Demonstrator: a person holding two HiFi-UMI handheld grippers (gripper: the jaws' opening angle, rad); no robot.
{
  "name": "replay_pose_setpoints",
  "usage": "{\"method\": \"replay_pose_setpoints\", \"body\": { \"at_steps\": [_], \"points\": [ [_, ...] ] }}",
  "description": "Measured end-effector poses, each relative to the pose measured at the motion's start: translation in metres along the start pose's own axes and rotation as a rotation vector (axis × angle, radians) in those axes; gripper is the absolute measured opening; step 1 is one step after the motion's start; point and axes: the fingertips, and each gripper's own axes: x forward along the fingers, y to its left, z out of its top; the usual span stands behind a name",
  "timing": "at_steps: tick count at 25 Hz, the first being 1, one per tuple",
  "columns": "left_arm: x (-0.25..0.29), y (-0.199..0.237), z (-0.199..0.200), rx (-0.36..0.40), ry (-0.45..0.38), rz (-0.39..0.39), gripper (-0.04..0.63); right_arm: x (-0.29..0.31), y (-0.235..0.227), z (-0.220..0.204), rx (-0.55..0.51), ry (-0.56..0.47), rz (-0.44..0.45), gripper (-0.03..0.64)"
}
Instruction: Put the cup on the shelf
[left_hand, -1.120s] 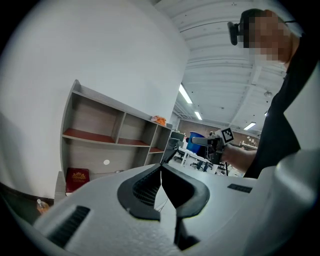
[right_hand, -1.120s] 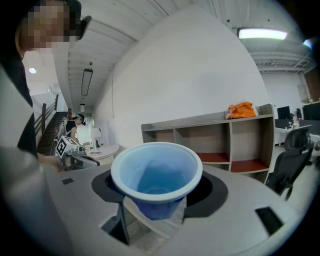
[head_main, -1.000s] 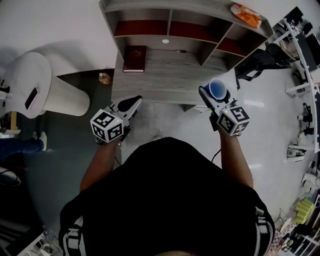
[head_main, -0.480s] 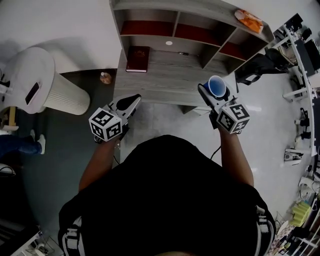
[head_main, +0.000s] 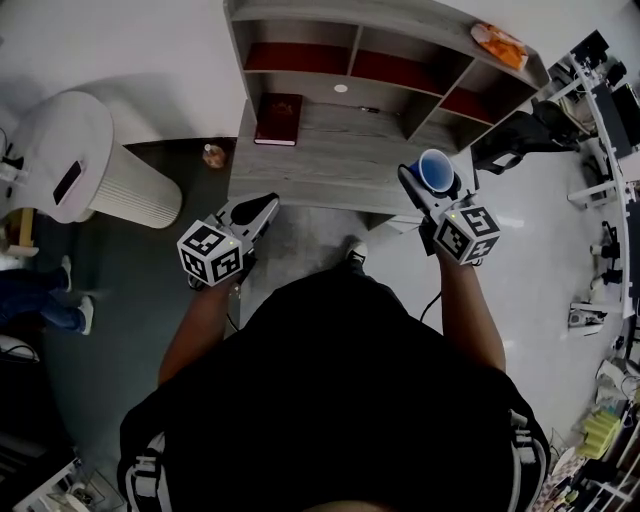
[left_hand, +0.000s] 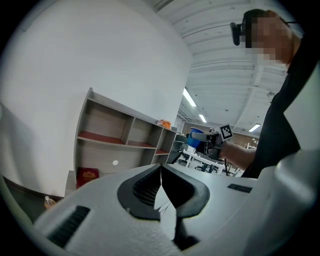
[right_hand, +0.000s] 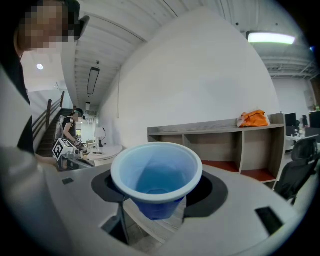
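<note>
Head view: the shelf (head_main: 340, 140) sits a little further right in frame than a second ago, and a shoe (head_main: 354, 252) has come into sight below its front edge, between my two arms. Reading: I have taken a step in toward it. Both hands kept their pose relative to my body while I did so.

Right gripper (head_main: 430, 186): jaws spread wide and clamped on the body of the blue cup (head_main: 435, 172). The right gripper view shows the cup (right_hand: 156, 177) upright, mouth up and empty, with a pad against each side. No slip or tilt compared with the earlier frames. The cup is in the air near the shelf's front right corner and not yet on any board.

Left gripper (head_main: 258, 208): jaws pressed together with nothing between them, idle off the front left corner.

Shelf state: a dark red book (head_main: 277, 105) lies at the left end of the lower board. The middle and right of that board look bare.

Meaning for the task: the carry is nearly done and the placing is not begun. My judgement is that the next move is a short reach forward and a lowering onto the bare stretch, well clear of the book. The jaws should part only once the base sits flat.
</note>
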Motion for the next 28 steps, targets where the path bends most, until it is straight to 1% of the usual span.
{"method": "replay_pose_setpoints", "body": {
  "at_steps": [8, 12, 23, 28],
  "points": [
    [0.014, -0.003, 0.0, 0.008, 0.024, 0.006, 0.018, 0.006, -0.02, 0.0, 0.018, -0.019, 0.003, 0.307],
    [0.023, 0.004, 0.005, 0.009, 0.017, 0.025, 0.018, 0.012, -0.032, 0.001, 0.018, -0.026, 0.009, 0.307],
    [0.066, 0.018, 0.021, 0.0, 0.023, 0.052, 0.018, 0.043, -0.079, 0.005, 0.035, -0.025, 0.038, 0.307],
    [0.09, 0.02, 0.029, -0.007, 0.014, 0.05, 0.018, 0.055, -0.099, 0.007, 0.032, -0.009, 0.051, 0.307]
  ]
}}
